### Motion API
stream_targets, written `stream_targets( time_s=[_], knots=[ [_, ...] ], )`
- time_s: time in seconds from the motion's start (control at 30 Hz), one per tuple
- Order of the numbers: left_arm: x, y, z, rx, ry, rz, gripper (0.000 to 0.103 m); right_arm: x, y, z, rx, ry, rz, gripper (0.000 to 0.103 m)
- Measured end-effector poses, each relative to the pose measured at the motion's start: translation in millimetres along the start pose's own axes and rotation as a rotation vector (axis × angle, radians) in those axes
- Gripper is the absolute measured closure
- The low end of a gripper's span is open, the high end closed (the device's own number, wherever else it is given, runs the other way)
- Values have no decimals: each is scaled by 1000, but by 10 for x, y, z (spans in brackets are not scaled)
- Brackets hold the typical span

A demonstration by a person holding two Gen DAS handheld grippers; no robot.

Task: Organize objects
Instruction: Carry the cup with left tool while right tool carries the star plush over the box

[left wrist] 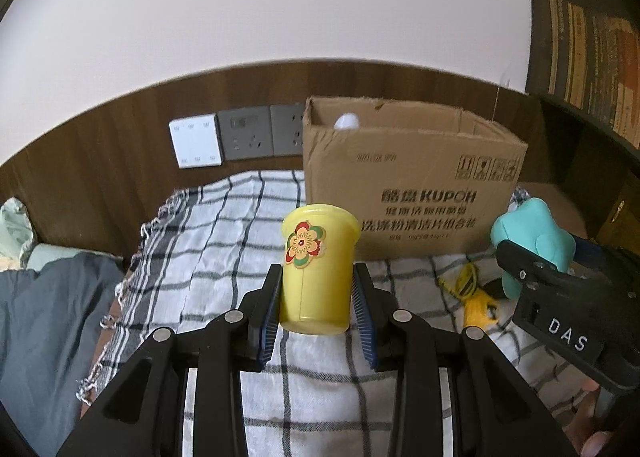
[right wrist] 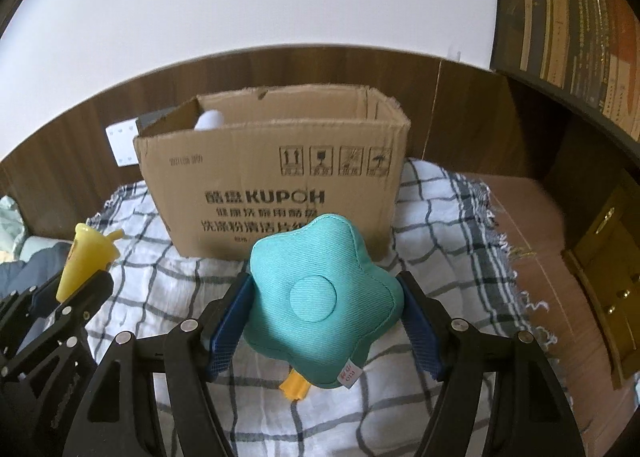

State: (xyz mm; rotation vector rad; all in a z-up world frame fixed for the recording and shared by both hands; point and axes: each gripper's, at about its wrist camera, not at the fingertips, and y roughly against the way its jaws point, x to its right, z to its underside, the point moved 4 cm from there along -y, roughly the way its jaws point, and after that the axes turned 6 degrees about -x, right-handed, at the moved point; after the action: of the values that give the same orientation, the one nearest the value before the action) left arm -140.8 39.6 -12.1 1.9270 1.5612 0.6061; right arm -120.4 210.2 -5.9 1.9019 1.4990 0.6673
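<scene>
My left gripper (left wrist: 316, 289) is shut on a yellow plastic cup (left wrist: 318, 269) with a flower sticker, held upright above the checked cloth (left wrist: 224, 237). My right gripper (right wrist: 326, 297) is shut on a teal star-shaped cushion (right wrist: 320, 297), lifted off the cloth; the same cushion (left wrist: 532, 233) shows at the right of the left wrist view. The cup (right wrist: 86, 259) appears at the left of the right wrist view. An open cardboard box (left wrist: 412, 185) (right wrist: 276, 173) stands behind both, with a white round object (left wrist: 347, 121) inside near its left end.
A yellow item with a cord (left wrist: 476, 297) lies on the cloth below the cushion. Wall sockets (left wrist: 248, 133) and a white switch plate (left wrist: 195, 141) sit on the wood panel. Dark bedding (left wrist: 44, 321) lies left. A bookshelf (right wrist: 580, 37) and wooden drawers (right wrist: 604, 281) stand right.
</scene>
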Motion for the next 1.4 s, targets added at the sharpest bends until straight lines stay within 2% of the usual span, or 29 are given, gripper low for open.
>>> stream_targets(
  time_s=[0.87, 1.13, 1.4],
  knots=[
    [169, 359, -701, 127, -29, 0, 69, 127, 531, -605, 159, 2, -4, 32],
    [186, 366, -920, 156, -37, -3, 69, 149, 561, -801, 185, -5, -11, 32],
    [200, 247, -1110, 151, -46, 28, 69, 145, 530, -969, 199, -5, -2, 32]
  ],
)
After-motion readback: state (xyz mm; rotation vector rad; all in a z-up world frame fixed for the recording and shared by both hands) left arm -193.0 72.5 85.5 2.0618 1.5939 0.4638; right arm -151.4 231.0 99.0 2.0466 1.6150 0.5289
